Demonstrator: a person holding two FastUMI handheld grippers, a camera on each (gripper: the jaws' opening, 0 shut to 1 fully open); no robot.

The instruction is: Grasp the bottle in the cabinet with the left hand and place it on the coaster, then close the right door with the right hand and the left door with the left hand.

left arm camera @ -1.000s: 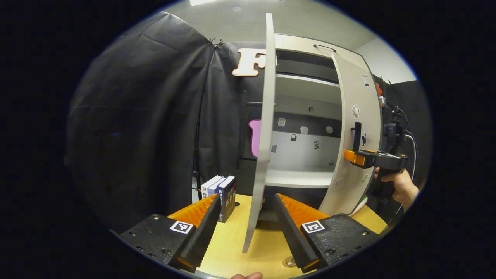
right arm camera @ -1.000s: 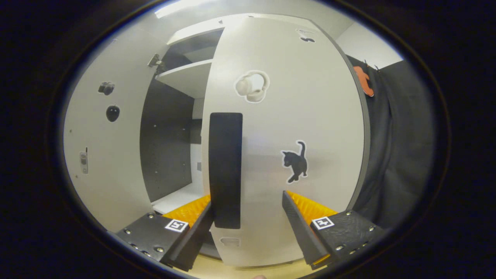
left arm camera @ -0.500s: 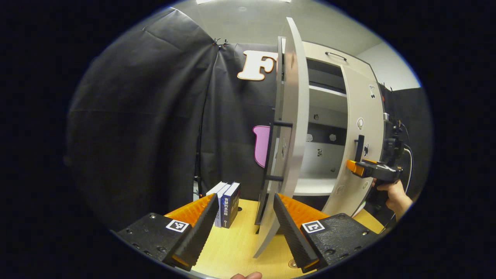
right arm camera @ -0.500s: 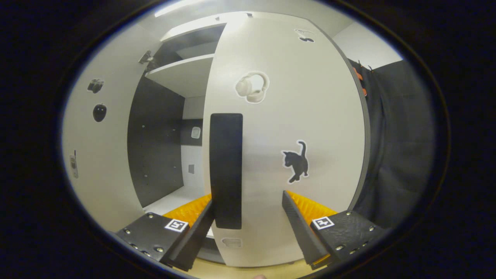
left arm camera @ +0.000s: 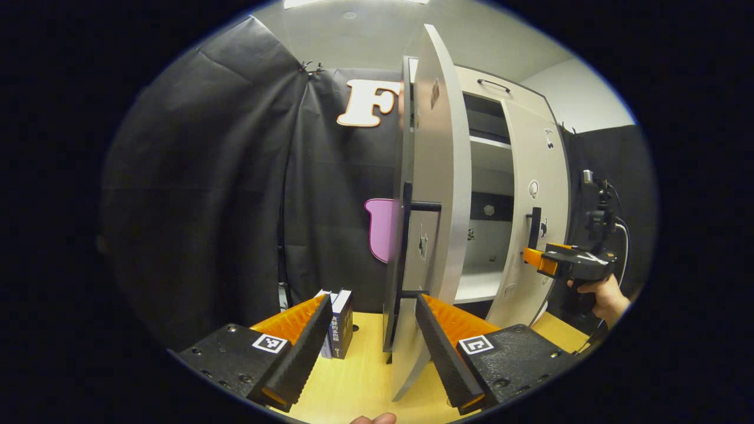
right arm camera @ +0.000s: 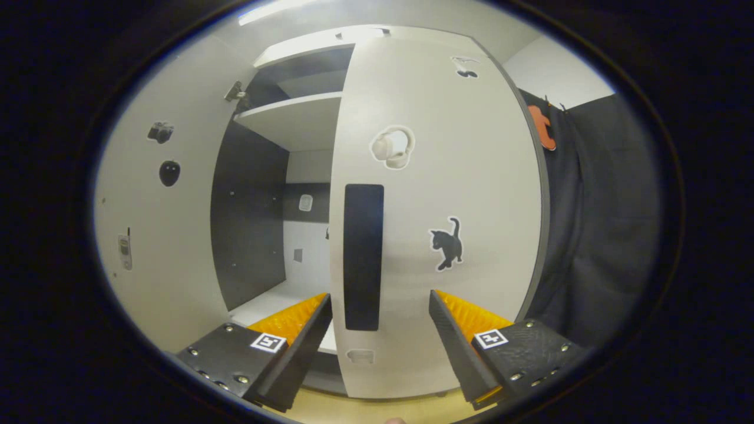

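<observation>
Pale grey right door (right arm camera: 436, 235) standing partly ajar, its black bar handle (right arm camera: 363, 257) sitting just beyond the right gripper (right arm camera: 380, 321), gaping wide, gripping nothing, left gripper (left arm camera: 368, 330) likewise spread around the left door (left arm camera: 433, 218) edge.

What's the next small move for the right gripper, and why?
Probably push forward on the right door. The right gripper is open, its fingers either side of the black handle, and the door stands ajar with the shelf showing beside it.
</observation>
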